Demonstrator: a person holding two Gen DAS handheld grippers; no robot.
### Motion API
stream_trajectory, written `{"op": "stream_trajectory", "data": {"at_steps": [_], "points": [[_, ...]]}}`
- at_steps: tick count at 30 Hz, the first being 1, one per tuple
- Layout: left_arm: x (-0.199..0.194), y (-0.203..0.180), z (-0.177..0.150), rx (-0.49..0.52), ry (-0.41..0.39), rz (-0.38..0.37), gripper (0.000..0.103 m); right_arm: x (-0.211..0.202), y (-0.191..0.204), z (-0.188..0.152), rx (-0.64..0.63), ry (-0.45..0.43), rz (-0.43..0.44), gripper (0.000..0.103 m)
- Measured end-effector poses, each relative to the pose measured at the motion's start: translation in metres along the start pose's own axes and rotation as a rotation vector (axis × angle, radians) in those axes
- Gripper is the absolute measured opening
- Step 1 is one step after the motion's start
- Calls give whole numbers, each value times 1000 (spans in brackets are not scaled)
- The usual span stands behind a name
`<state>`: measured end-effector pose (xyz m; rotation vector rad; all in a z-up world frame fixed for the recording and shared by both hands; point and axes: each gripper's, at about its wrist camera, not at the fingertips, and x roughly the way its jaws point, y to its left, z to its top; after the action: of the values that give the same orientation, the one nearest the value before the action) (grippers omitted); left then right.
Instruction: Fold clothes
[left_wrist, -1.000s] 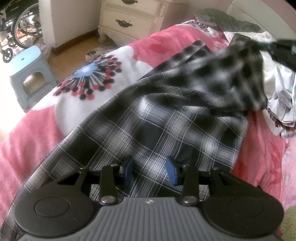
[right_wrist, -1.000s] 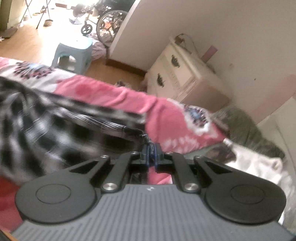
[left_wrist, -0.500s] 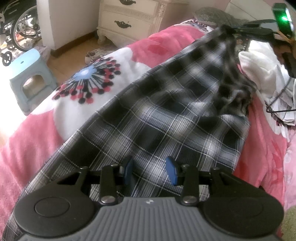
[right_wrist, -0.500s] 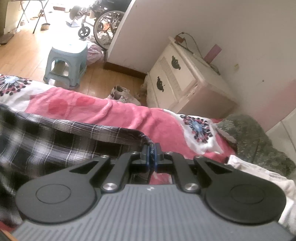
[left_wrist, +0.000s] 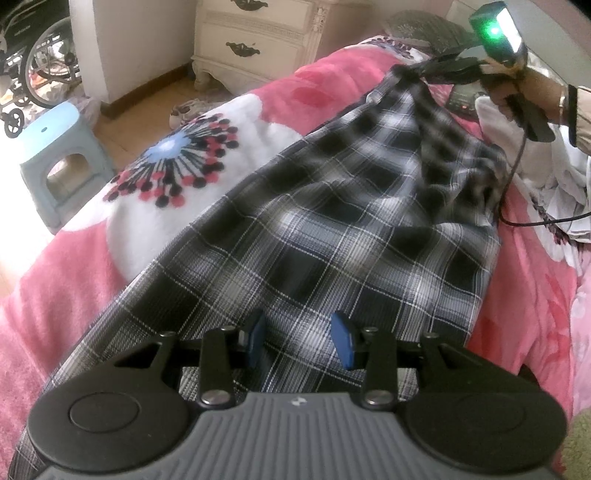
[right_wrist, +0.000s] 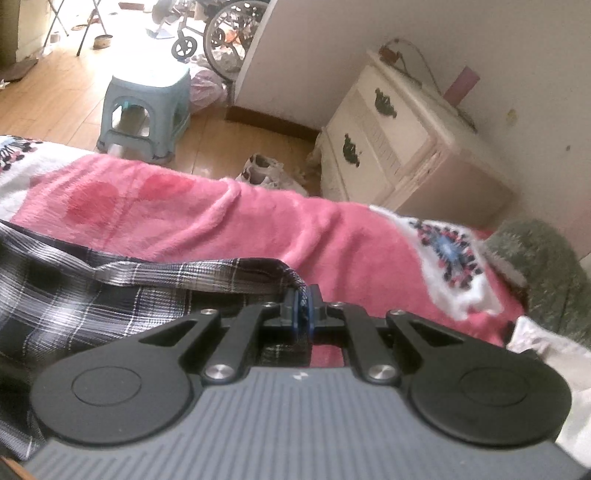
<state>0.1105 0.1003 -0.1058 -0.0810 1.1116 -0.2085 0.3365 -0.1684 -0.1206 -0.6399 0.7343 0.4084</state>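
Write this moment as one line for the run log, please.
step: fold clothes | left gripper: open, over plaid garment | right gripper: shut on garment's far edge | surface: pink blanket

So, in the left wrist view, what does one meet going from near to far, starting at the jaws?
Left gripper with open jaws → plaid garment on the pink blanket → right gripper pinching its far corner → grey-green cushion.

Both the left gripper (left_wrist: 300, 338) and the right gripper (right_wrist: 303, 314) have black linkage arms with silver screws, blue finger pads, round black discs and a ribbed grey body; a black cable (left_wrist: 511, 184) trails from the right one.
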Motion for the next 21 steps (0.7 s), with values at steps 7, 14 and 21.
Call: {"op": "stream_trajectory", "data": {"at_steps": [7,14,21], "points": [[-1,-1,0,8,-5,0,41,8,-12,-10,91,68,-8,28],[-5,0,-3,5,-1,-3,42,-22,12,-2,11,18,104,54],[-7,-3,-4,19,11,0,43,-53,81,17,-205,-86,343,52]]}}
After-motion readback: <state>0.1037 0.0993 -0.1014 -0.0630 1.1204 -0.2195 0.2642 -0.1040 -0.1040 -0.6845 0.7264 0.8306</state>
